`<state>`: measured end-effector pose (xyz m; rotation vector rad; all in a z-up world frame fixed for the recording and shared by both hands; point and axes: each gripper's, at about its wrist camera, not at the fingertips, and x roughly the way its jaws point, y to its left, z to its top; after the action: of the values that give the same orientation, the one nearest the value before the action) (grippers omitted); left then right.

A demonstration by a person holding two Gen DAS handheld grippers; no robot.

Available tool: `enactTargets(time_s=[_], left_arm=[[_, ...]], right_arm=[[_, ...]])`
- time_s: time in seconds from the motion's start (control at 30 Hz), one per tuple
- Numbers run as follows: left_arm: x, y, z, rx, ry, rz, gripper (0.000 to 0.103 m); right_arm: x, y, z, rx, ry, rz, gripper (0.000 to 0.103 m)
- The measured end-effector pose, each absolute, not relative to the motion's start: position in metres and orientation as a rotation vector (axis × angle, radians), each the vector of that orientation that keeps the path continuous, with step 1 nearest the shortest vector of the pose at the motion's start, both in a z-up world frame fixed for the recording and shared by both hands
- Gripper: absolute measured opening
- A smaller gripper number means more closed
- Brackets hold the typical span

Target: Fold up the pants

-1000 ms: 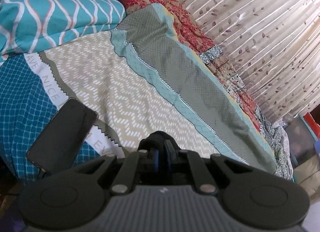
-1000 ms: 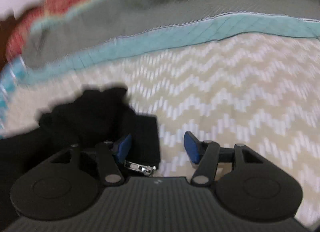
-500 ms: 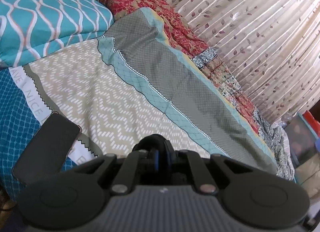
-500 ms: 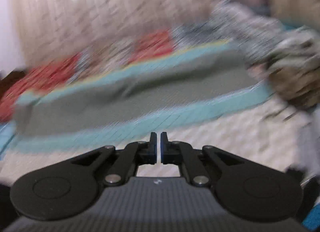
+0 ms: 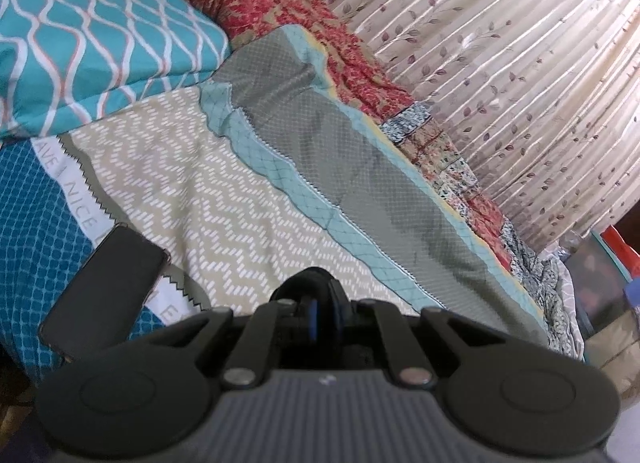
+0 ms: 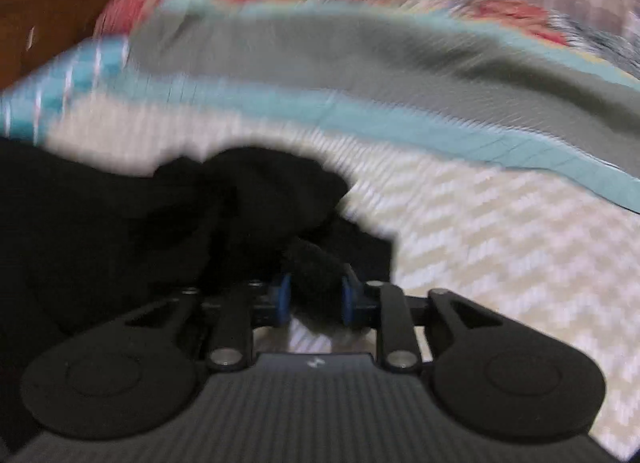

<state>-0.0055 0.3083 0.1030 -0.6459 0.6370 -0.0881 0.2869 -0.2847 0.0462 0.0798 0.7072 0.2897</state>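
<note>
Both jaws are clenched on the black pants: the left gripper (image 5: 324, 313) pinches a thin fold of fabric, and the right gripper (image 6: 315, 301) clamps a thicker roll between its blue pads, its jaws having just opened slightly.

The pants (image 6: 168, 223) lie bunched on the bedspread (image 6: 500, 263) ahead of the right gripper.

Risk: a thick, loosely held roll may slip out when lifted, and uneven pull between the grippers may twist the fold.

Only the left view shows the phone (image 5: 106, 289) and the pillow (image 5: 96, 51); only the right view shows the pants' bulk, though blurred.
</note>
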Motion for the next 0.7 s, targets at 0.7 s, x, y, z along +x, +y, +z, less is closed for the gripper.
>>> enactTargets(time_s=[0.7], left_arm=[[0.043, 0.29, 0.096, -0.675, 0.599, -0.158, 0.007]], right_arm=[[0.176, -0.54, 0.159, 0.417, 0.386, -0.452, 0.019]])
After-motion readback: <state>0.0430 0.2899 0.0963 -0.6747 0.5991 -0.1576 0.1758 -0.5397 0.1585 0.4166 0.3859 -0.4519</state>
